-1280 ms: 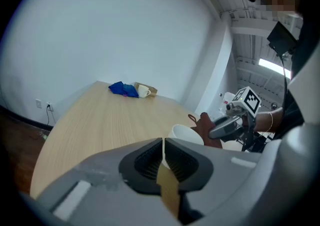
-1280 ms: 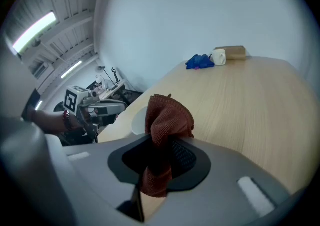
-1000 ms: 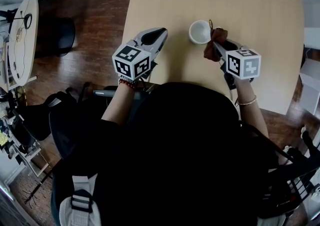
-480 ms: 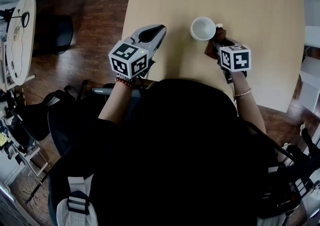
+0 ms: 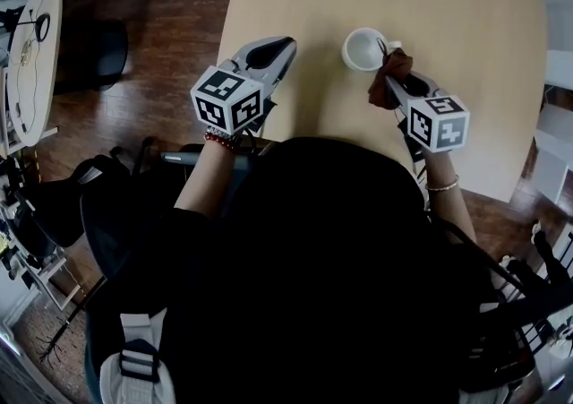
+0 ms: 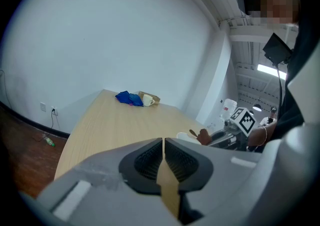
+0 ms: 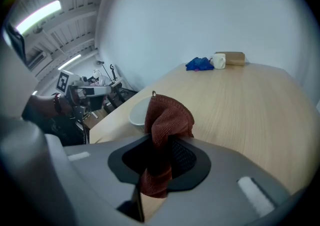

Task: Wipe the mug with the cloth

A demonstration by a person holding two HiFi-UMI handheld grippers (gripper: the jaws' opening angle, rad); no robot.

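A white mug (image 5: 363, 48) stands upright on the light wooden table (image 5: 448, 8). My right gripper (image 5: 397, 80) is shut on a rust-brown cloth (image 5: 389, 78), which bunches up just right of the mug and seems to touch its rim. In the right gripper view the cloth (image 7: 166, 122) sticks up between the jaws, with the mug (image 7: 139, 112) just behind it to the left. My left gripper (image 5: 269, 55) hovers at the table's left edge, shut with nothing in it. Its closed jaws (image 6: 163, 157) point along the table, and the mug (image 6: 186, 138) and cloth (image 6: 203, 135) show to the right.
At the table's far end lie a blue cloth (image 6: 128, 98), a second white mug (image 6: 147, 100) and a brown box (image 6: 151, 97). Dark wooden floor (image 5: 161, 53) lies left of the table, with a round side table (image 5: 31, 62) and a dark chair (image 5: 94, 48).
My right gripper, still holding the cloth, pushed in toward the mug and then drew back a little to the right. My left gripper has drifted slightly up and left.
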